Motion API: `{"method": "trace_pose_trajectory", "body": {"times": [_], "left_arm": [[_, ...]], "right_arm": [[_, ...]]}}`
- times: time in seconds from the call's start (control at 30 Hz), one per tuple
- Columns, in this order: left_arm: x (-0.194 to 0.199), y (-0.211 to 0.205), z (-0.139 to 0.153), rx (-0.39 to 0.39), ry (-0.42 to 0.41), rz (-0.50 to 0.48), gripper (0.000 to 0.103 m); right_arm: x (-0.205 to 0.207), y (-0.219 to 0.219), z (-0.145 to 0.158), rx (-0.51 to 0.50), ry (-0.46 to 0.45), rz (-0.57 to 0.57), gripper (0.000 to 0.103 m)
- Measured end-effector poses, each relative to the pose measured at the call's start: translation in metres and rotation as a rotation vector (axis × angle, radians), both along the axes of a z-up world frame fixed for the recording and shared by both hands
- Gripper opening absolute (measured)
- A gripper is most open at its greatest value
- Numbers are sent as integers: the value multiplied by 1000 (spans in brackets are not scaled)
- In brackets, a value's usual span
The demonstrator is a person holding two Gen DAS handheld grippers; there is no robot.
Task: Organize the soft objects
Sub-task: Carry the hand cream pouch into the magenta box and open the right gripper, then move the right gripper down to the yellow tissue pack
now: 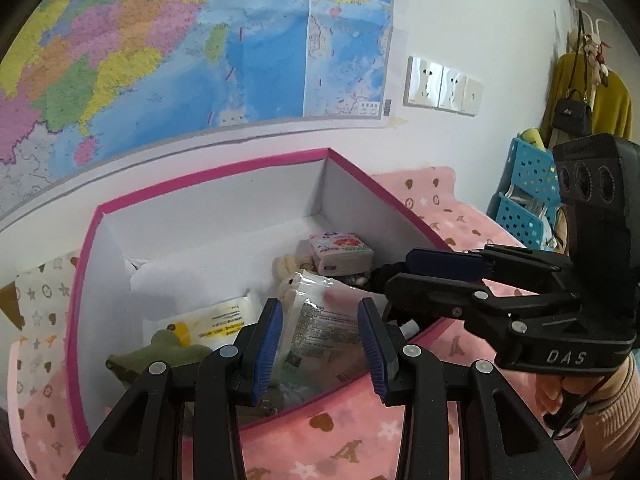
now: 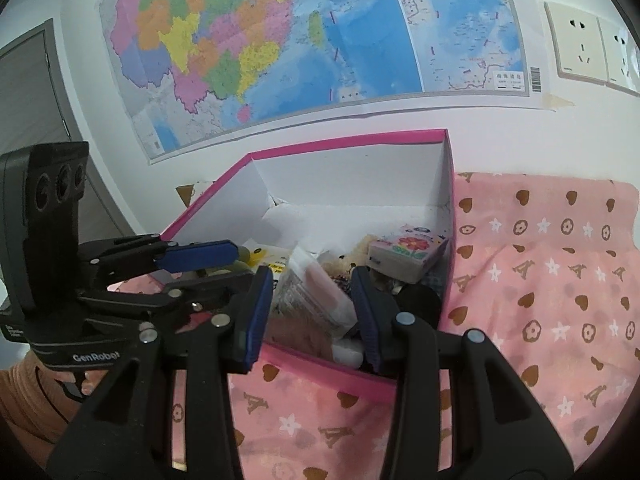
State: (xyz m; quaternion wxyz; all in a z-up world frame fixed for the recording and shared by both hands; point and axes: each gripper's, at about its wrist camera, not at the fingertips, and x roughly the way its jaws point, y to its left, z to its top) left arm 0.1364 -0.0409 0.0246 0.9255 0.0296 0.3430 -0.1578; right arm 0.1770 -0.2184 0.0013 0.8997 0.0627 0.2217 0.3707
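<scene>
two grippers reach over the near rim of a pink-edged box (image 1: pixel 208 176) that sits on a pink patterned blanket (image 1: pixel 340 440), its far side against the wall. the left gripper (image 1: pixel 320 306) and the right gripper (image 2: pixel 312 274) each have their blue pads part-way apart. in both views a clear plastic packet (image 1: pixel 320 320) fills the gap between them. i cannot tell whether either pair actually presses on it. the packet lies at the box's near side, on top of the other contents.

the left view alone shows a green plush (image 1: pixel 160 354) in the box's near left corner and most of a white and yellow wipes pack (image 1: pixel 216 320) beside it. it also shows blue baskets (image 1: pixel 528 184), a yellow garment (image 1: pixel 608 100) and a black handbag (image 1: pixel 572 114) off to the right. the right view alone shows a grey door (image 2: pixel 28 100) at the left and a dark round thing (image 2: pixel 418 300) in the near right corner of the box.

both views show a flowered tissue pack (image 2: pixel 408 254) by the right wall of the box. a beige plush (image 2: pixel 352 260) sits just beside it, partly hidden by the packet. a wall map (image 2: pixel 280 40) and sockets (image 2: pixel 580 46) are above the box.
</scene>
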Motion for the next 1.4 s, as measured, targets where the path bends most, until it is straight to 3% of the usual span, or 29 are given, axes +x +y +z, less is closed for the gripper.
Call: {"method": "trace_pose_trajectory", "body": {"times": [0.13, 0.3, 0.47, 0.73, 1.03, 1.17, 1.4], "left_arm": [[-10, 4, 4, -8, -20, 10, 41], [-33, 9, 14, -47, -55, 13, 53], [-59, 8, 21, -75, -82, 10, 57], [-87, 0, 12, -47, -75, 1, 63], [-111, 6, -16, -51, -7, 5, 68], [-115, 9, -39, -76, 71, -16, 68], [-126, 4, -63, -98, 154, -86, 61]], "right_arm": [[-10, -8, -1, 11, 3, 3, 44], [-34, -16, 1, 24, -11, 34, 44], [-61, -20, 0, 33, -27, 72, 50], [-94, -21, -22, 19, 40, 128, 59], [-119, -13, -63, -20, 151, 148, 59], [-128, -5, -87, -50, 228, 168, 59], [-143, -8, -103, -80, 278, 168, 59]]}}
